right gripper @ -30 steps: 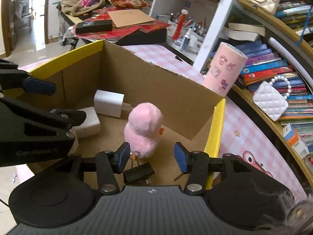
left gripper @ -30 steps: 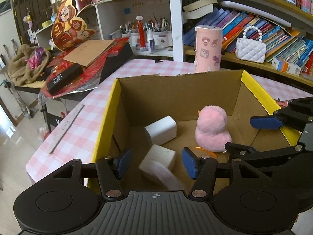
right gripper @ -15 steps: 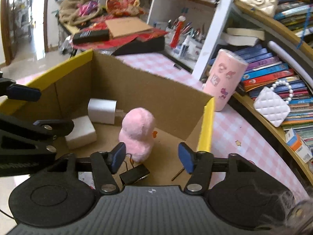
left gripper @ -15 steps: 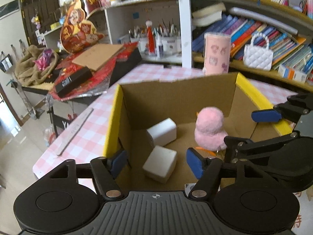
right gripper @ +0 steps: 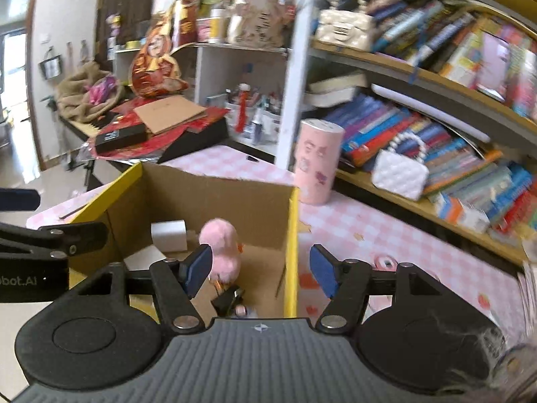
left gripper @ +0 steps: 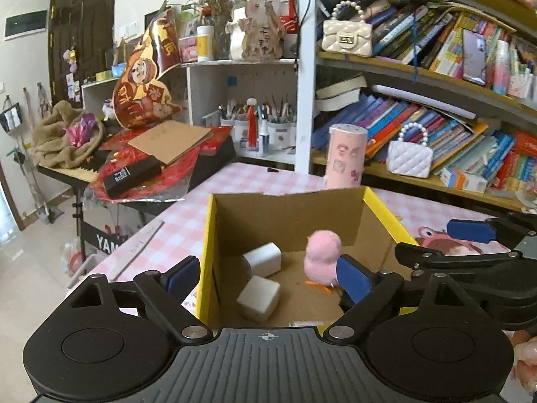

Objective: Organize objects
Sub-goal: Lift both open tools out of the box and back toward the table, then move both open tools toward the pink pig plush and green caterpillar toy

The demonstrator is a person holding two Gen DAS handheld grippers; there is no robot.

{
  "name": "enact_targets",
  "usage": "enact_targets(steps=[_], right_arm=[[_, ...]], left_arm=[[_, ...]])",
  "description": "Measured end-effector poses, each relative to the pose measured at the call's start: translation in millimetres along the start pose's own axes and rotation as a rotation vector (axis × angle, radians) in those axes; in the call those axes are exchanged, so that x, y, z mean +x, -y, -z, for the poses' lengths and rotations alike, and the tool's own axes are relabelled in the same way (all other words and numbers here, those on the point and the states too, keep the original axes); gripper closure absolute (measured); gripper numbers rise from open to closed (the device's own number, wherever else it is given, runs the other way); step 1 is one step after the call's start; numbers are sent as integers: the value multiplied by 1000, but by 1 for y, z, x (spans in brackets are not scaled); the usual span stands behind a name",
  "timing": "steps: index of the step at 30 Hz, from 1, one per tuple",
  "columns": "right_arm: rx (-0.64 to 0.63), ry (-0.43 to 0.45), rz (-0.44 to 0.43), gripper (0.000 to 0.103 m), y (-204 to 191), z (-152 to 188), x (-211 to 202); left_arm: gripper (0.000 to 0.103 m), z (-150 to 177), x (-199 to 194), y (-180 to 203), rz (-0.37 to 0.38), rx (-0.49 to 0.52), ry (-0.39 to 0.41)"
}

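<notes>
A cardboard box with yellow edges [left gripper: 210, 235] [right gripper: 292, 235] stands on the pink checked table. Inside it sit a pink plush chick [left gripper: 321, 258] [right gripper: 224, 252], two white blocks [left gripper: 262, 259] [left gripper: 258, 298] [right gripper: 168, 235] and a small black item [right gripper: 230, 299]. My left gripper [left gripper: 266, 280] hovers above the box's near side, its jaws opening wide with nothing pressed between the pads. My right gripper [right gripper: 260, 270] hangs over the box's right wall, jaws opening, holding nothing. It also shows at the right of the left wrist view [left gripper: 470, 245].
A pink cylinder [left gripper: 345, 156] [right gripper: 317, 161] stands on the table beyond the box. Behind it are bookshelves [left gripper: 436, 127] with a white quilted purse [left gripper: 408, 158]. A side desk [left gripper: 134, 164] at the left carries red paper, cardboard and a black box. A ruler [left gripper: 137, 250] lies left of the box.
Both grippers rose and pulled back from the box while their jaws spread wider. A white block that was falling between my left fingers now rests on the box floor.
</notes>
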State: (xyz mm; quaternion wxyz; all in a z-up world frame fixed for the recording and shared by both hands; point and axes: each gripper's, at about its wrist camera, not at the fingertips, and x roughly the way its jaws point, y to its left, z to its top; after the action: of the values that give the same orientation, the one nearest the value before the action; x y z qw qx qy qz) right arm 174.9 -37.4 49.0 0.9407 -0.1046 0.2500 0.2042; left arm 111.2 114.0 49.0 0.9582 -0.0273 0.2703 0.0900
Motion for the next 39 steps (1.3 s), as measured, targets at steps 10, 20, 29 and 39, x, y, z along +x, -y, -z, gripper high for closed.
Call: enact_targets(steps=[10,20,29,39], right_arm=[[86,-82,80,41,-23,58,-44],[145,-156,161,40,-49,113,-83],[197,-210,236,35,-49,148,-115],[325,-233,382,30,-22,175,-148]], left_arm=[[13,48,-31,-8,42,0,-80],[12,95,-64,-12,63,15,-143],[13,121,-79,5,104,70,-177],[12,126,-88,43,238,188,-167]])
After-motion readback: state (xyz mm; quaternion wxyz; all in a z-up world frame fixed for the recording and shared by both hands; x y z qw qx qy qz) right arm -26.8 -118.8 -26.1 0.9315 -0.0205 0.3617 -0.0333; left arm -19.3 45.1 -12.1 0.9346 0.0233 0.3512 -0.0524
